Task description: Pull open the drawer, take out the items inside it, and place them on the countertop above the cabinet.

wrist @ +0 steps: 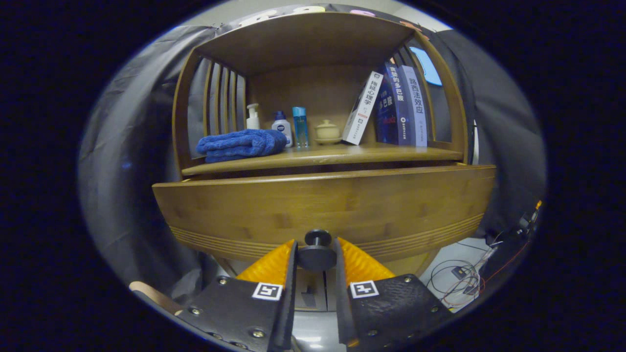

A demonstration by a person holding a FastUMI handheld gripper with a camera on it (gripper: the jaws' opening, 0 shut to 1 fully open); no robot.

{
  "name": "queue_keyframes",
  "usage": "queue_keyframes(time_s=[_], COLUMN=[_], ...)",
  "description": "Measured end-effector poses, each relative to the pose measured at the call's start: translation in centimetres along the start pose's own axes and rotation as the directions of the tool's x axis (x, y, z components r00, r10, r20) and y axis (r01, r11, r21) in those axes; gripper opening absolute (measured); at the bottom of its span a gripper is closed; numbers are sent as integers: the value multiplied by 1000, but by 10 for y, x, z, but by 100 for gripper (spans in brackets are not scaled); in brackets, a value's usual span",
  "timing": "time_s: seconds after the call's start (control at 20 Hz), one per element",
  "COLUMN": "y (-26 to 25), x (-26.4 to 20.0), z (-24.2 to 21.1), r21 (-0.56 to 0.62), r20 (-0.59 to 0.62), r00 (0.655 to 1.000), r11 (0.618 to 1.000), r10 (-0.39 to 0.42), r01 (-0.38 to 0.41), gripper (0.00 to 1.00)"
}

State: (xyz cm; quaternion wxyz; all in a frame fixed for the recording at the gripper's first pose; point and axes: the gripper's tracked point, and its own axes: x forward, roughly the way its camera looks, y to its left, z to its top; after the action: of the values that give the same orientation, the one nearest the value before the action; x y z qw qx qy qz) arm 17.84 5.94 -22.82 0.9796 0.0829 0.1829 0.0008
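Dark and round, the drawer knob (pixel 317 255) sits clamped between the 2 fingers of the gripper (pixel 316 256), which press on it from either side, so the tongs are clenched on the knob. Just beyond the fingers rises the bamboo drawer front (pixel 323 210), which stands forward of the cabinet body with a shadowed gap behind its top edge; judging by that gap, the drawer is at least partly pulled out. Its inside is hidden behind the front, so I cannot tell what items lie in it. Above and behind is the countertop (pixel 342 155), carrying a folded blue towel (pixel 240 144), 3 small bottles (pixel 282 127), a lidded cup (pixel 327 132) and leaning books (pixel 391 107). As I read it, only the opening step is under way: taking the items out and setting them on the countertop is all left to do.
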Motion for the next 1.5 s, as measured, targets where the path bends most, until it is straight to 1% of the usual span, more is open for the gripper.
queue_keyframes(time_s=[0.4, 0.5, 0.55, 0.6, 1.0, 1.1, 1.15, 1.2, 1.25, 1.35, 1.5], y=[2, 2, 3, 4, 9, 5, -12, -18, -20, -34, -40], x=[-53, -66, -69, -73, -108, -124, -130, -132, -152, -159, -161], z=[-17, -29, -25, -31, -39, -39, -49, -56, -50, -48, -40], r21=[-14, -23, -13, -14, -20, -41, -71, -76, -79, -65, 4], r20=[-41, -68, -50, -76, -97, -87, -124, -106, -105, -106, -88], r00=[999, 997, 998, 997, 995, 996, 992, 993, 993, 992, 993], r11=[1000, 999, 1000, 999, 999, 999, 997, 997, 996, 996, 997], r10=[18, 24, 28, 31, 37, 29, -38, -42, -48, -66, -72], r01=[-18, -26, -29, -32, -39, -32, 29, 34, 40, 59, 73], gripper=[36, 36, 36, 36, 36, 36, 35, 19, 2, 2, 2])
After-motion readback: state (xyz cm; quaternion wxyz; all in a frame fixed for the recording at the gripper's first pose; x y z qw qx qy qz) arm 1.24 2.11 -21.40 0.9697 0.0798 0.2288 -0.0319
